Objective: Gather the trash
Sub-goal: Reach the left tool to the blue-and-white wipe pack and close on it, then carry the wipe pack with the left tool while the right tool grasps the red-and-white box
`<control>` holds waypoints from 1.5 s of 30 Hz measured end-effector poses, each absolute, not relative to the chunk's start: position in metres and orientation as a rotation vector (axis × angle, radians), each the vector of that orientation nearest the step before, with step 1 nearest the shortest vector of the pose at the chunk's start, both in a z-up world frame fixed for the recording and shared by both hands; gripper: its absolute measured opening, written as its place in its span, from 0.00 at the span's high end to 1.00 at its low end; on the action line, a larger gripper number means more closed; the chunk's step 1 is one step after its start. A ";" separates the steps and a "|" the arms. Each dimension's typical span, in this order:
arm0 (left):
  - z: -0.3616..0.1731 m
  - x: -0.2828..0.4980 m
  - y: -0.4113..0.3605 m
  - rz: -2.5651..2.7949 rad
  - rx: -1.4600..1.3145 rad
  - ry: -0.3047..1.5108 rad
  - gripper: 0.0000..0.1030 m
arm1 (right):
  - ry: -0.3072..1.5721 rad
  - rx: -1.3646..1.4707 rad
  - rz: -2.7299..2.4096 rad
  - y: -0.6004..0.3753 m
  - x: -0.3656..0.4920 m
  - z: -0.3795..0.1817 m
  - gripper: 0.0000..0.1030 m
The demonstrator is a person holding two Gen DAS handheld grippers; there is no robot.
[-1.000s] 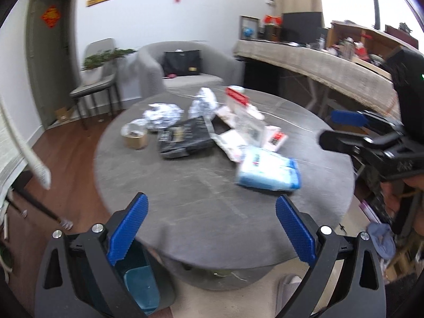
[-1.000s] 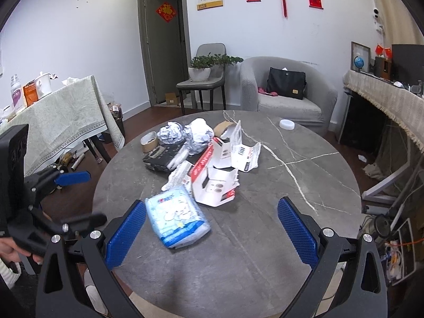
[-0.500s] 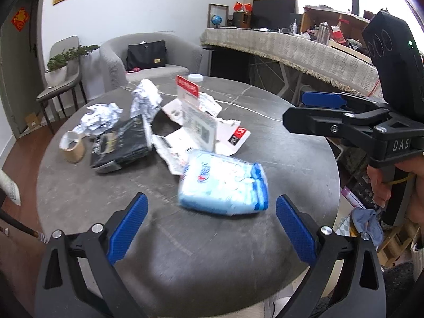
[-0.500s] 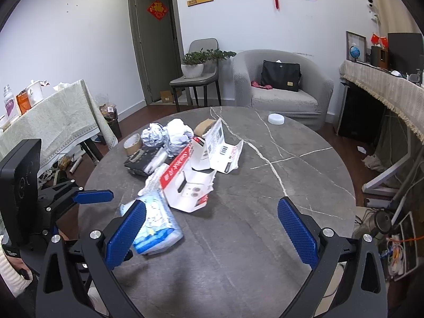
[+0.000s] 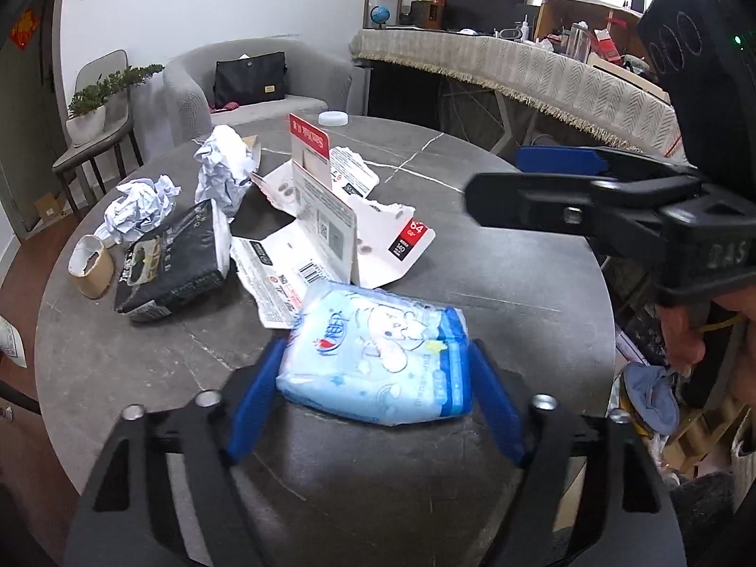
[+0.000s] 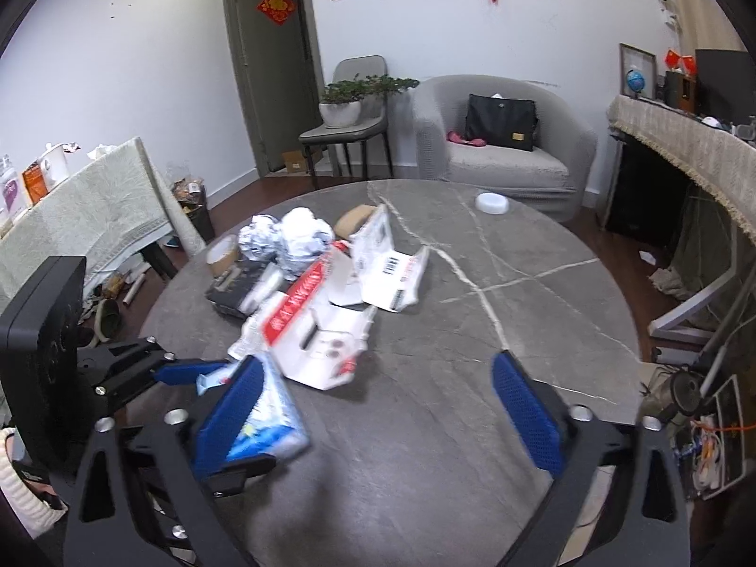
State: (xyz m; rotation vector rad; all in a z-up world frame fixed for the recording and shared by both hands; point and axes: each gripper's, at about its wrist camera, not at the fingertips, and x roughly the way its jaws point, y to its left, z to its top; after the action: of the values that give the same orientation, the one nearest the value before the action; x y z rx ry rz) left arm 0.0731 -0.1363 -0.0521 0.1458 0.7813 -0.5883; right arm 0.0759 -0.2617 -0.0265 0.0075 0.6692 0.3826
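Observation:
A light blue tissue pack (image 5: 378, 359) lies on the round grey table (image 5: 496, 274) near its front edge. My left gripper (image 5: 375, 387) has its blue fingers against both sides of the pack. The pack also shows in the right wrist view (image 6: 269, 420), with the left gripper around it. My right gripper (image 6: 373, 416) is open and empty above the table. Behind the pack lie a torn red-and-white carton (image 5: 340, 217), a black packet (image 5: 175, 260), two crumpled paper balls (image 5: 222, 170) and a tape roll (image 5: 92, 262).
A white lid (image 6: 492, 202) sits at the table's far side. A grey armchair (image 6: 501, 141) with a black bag, a chair with a plant (image 6: 349, 99), a cloth-covered side table (image 6: 85, 208) and a long cloth-covered desk (image 5: 543, 75) surround the table.
My left gripper has moved forward over the table edge and closed in on the blue tissue pack. The right gripper has shifted slightly and stays open.

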 end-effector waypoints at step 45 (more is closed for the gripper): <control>-0.067 0.068 0.140 -0.224 -0.116 0.872 0.29 | 0.581 -0.102 0.165 -0.147 0.099 0.019 0.98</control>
State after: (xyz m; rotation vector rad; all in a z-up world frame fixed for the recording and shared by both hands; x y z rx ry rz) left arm 0.0677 0.1398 -0.0667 -0.1164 0.8725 -0.2235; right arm 0.0986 -0.1472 0.0186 -0.1022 0.5810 0.1652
